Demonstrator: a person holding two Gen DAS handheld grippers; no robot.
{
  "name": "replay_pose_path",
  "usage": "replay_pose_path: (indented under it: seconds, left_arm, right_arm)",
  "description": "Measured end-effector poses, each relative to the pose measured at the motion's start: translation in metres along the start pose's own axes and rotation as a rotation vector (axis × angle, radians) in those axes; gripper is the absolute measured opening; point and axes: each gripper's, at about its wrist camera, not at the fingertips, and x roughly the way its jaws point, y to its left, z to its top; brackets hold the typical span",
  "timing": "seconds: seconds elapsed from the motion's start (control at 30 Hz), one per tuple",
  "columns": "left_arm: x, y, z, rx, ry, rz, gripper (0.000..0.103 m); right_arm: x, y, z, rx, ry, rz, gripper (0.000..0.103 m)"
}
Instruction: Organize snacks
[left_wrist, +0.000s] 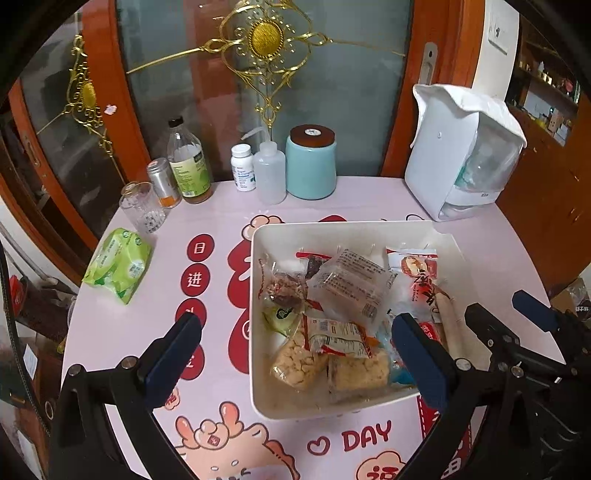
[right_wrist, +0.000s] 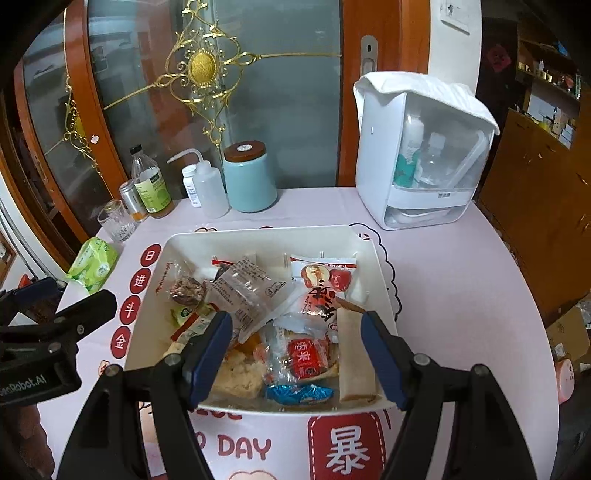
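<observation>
While I hold both tools over the table, this is how things lie.

Snacks: all the packets I can see lie heaped in the white tray (right_wrist: 373, 254); I see none loose on the pink table mat (right_wrist: 461, 295).
Tray contents: a clear wrapper (right_wrist: 247, 291) on top, an apple-print packet (right_wrist: 325, 280) toward the far right, a red-labelled packet (right_wrist: 308, 360) near the middle, a blue foil sweet (right_wrist: 299, 393) at the near edge, a pale long bar (right_wrist: 354, 362) along the right side, puffed-rice blocks (left_wrist: 299, 363) at the near left.
Left gripper (left_wrist: 295, 354): jaws wide apart, nothing between them; it hangs off the tray's left side, one finger over the mat, the other over the tray's near right corner.
Right gripper (right_wrist: 297, 354): jaws wide apart, empty, poised above the near half of the tray, the red-labelled packet and blue sweet lying between its fingers but lower down.
Step in hand: I judge this fits two readings: snacks gathered into the tray and both tools free, or a heap about to be sorted out of it. The pictures don't settle which.
Next move calls for: if I pick anything, a slow descent and a light pinch, since the wrappers are slippery, overlapping and crushable; I'd take a top piece so nothing drags with it.
Bystanders: green wipes pack (left_wrist: 120, 264), bottles and blue jar (left_wrist: 311, 162) at the back, well apart from the tray.
</observation>
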Motion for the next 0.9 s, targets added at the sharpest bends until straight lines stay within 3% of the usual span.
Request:
replay_pose_path:
  seconds: [0.3, 0.57, 0.9]
  left_arm:
    - [-0.059, 0.003, -0.034, -0.028, -0.037, 0.017, 0.103]
    - [-0.115, -0.014, -0.096, -0.031, -0.038, 0.024, 0.103]
    - [-0.172, -0.035, -0.175, -0.051, 0.016, 0.048, 0.103]
  right_arm:
    - [-0.044, -0.002, -0.034, 0.021, 0.002, 0.076, 0.073]
    - [-0.102, -0.019, -0.084, 0.019, 0.015, 0.083, 0.073]
    - [-0.165, -0.025, -0.143, 0.012, 0.021, 0.126, 0.073]
